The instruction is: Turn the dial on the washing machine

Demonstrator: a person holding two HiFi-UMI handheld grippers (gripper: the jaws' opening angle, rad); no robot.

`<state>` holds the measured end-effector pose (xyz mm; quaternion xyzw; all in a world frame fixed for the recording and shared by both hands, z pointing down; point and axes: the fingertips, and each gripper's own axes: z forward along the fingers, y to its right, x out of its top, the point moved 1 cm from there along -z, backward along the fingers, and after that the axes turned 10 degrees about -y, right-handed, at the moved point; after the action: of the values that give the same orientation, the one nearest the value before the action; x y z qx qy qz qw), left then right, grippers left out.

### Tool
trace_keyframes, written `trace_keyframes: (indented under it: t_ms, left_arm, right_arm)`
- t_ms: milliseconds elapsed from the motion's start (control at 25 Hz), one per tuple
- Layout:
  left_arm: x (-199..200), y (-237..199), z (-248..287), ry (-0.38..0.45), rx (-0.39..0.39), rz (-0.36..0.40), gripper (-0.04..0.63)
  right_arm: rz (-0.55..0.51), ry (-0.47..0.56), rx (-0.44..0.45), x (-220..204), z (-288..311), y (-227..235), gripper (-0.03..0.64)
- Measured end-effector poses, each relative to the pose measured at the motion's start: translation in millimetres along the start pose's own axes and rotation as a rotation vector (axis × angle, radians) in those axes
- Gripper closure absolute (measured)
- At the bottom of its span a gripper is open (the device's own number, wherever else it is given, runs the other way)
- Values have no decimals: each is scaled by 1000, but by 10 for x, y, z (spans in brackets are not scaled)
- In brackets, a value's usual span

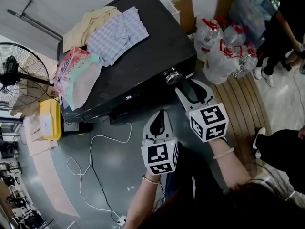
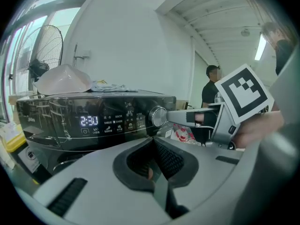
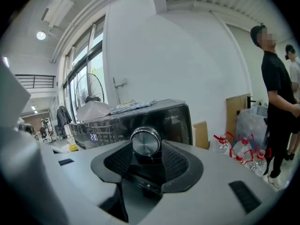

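The dial (image 3: 146, 143) sits at the right end of the washing machine's (image 1: 143, 56) dark front panel, facing me. I have the right gripper (image 1: 182, 84) on it: the dial stands between the two jaws and their ribbed pads (image 3: 174, 159) lie against its rim on both sides, a pinch on the knob. Left of the dial on the same panel, the display (image 2: 89, 121) reads 2:30. The left gripper (image 1: 161, 114) hangs nearer to me and left of the right one, apart from the machine, its jaws pressed together with nothing between them. On the machine's lid lie a checked cloth (image 1: 116, 35), a beige cloth (image 1: 90, 23) and a pink-and-white bag (image 1: 76, 75). A fan (image 1: 21, 75) stands at far left; water bottles (image 1: 224, 46) cluster right of the machine.
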<state>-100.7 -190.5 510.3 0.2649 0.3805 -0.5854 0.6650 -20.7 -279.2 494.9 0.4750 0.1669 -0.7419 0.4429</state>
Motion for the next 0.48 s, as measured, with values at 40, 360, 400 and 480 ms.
trace_keyframes:
  t_ms: [40,360,400,480]
  left_arm:
    - [13,8,-26,3,4,1,578]
    - [122,72,-250,25,28,0,578]
    - [141,84,-282,28,30,0,578]
    - [177,108,-358,33,35,-2,578]
  right_arm:
    - [-9,-1,-2,11,-36,-1,402]
    - [-110,-9,6,84,-341,-124,454]
    - [-119,-10,9,93,-383,-147,463]
    - [-134,-13,18,106,-475,-198,477]
